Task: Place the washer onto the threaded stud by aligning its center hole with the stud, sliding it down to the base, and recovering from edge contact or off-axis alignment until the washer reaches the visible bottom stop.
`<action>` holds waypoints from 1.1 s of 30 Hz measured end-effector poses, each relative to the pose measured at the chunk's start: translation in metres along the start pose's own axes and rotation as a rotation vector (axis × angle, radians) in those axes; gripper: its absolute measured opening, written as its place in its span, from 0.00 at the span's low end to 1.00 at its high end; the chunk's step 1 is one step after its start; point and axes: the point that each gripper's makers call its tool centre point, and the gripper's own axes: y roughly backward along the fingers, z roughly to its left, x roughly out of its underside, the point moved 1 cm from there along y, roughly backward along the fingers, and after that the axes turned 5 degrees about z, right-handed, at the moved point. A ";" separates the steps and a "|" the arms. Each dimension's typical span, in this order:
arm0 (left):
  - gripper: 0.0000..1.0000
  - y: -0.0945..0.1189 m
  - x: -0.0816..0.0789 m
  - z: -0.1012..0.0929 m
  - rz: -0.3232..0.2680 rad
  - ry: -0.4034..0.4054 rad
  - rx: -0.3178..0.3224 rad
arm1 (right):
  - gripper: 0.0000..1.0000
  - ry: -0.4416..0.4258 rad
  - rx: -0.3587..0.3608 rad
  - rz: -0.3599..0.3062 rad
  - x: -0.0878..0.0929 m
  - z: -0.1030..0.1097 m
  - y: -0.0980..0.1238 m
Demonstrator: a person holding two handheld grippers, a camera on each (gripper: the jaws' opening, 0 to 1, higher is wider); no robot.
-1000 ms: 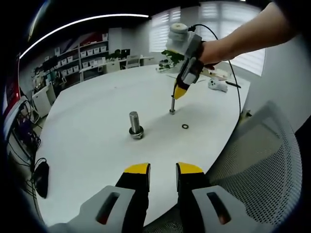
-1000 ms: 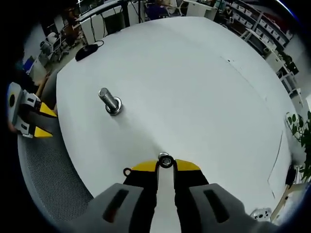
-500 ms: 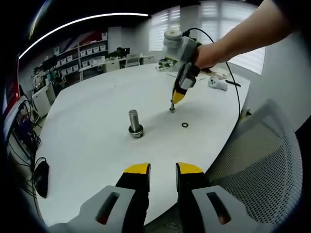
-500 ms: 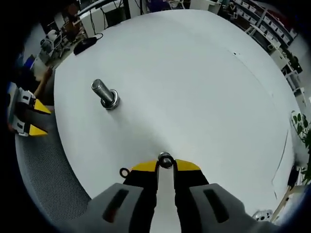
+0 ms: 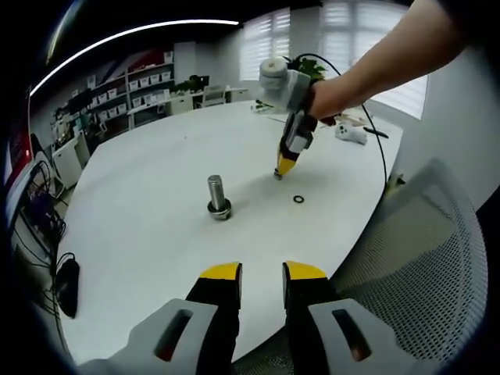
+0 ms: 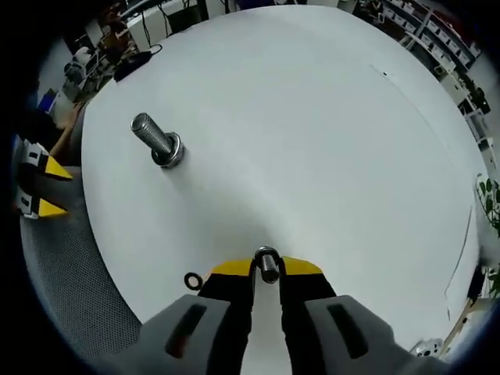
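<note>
The right hand-held gripper [image 6: 266, 269] pinches a small threaded stud [image 6: 268, 264] between its pressed-together tips, standing it on the white desk [image 6: 312, 141]. The washer [image 5: 298, 199] lies flat on the desk just beside it, not yet lifted. The left hand-held gripper [image 5: 262, 273] hovers spread and empty near the desk edge; it likely fetches the washer next. A larger bolt [image 5: 217, 197] stands apart. The stud's base is hidden by the yellow tips.

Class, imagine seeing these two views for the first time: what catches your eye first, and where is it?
The big upright stud stands alone mid-table, a ring at its base. Beyond it the right gripper, held by a person's hand, pinches a small bolt on the tabletop. A small dark washer lies loose beside it.
</note>
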 end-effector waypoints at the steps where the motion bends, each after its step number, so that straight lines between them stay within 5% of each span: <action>1: 0.18 0.000 0.000 0.000 -0.002 0.000 -0.001 | 0.14 0.000 -0.002 0.003 0.001 0.001 0.000; 24: 0.18 -0.001 0.000 0.002 0.000 -0.001 -0.005 | 0.21 -0.008 0.009 -0.001 0.009 0.002 -0.002; 33: 0.18 -0.001 0.000 0.001 -0.001 -0.002 -0.005 | 0.23 -0.046 0.016 -0.016 0.028 0.003 0.000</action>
